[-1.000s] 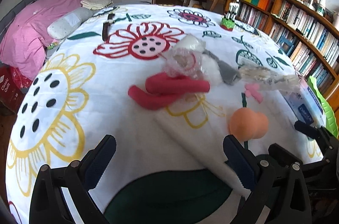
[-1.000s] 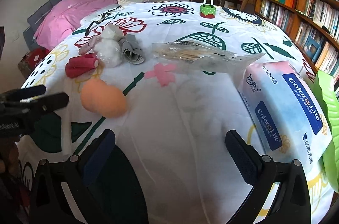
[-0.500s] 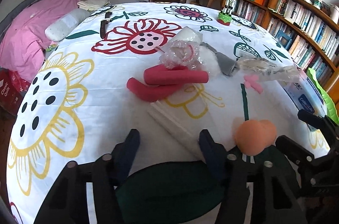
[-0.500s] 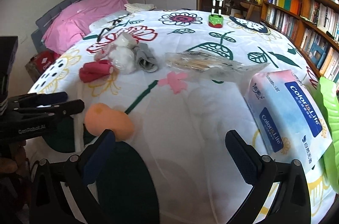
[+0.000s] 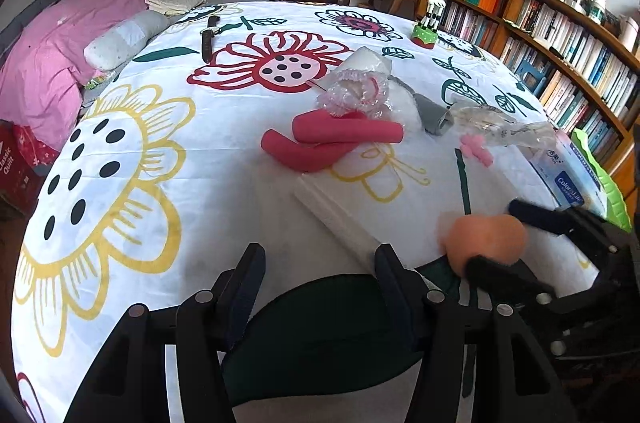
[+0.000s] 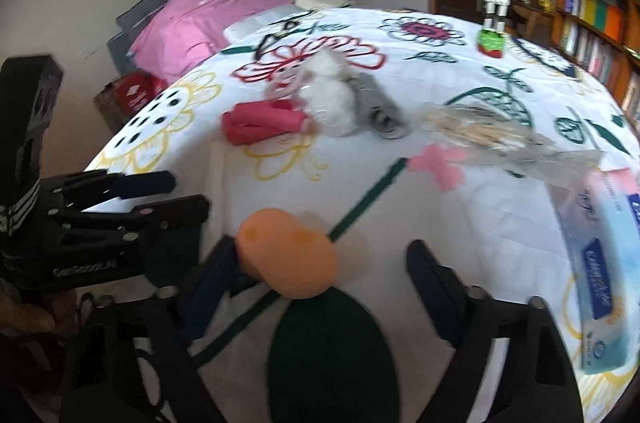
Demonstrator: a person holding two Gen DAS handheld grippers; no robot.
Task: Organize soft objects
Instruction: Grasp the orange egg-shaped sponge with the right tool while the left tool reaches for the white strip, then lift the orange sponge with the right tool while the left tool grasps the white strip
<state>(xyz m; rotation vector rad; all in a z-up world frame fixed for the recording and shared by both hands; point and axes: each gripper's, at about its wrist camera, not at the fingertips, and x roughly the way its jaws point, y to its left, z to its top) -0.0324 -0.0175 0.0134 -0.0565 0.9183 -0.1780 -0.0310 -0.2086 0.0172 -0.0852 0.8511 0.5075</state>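
Our right gripper has swung over to the orange sponge on the bed, jaws closing around it, not yet pinching. Our left gripper, narrowed from wide, holds nothing.

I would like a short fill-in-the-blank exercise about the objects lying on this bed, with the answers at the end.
1. The sponge lying between the right gripper's fingers is ___ in colour.
2. The two foam rollers are ___.
3. The tissue pack has ___ labels.

Answers: orange; red; blue
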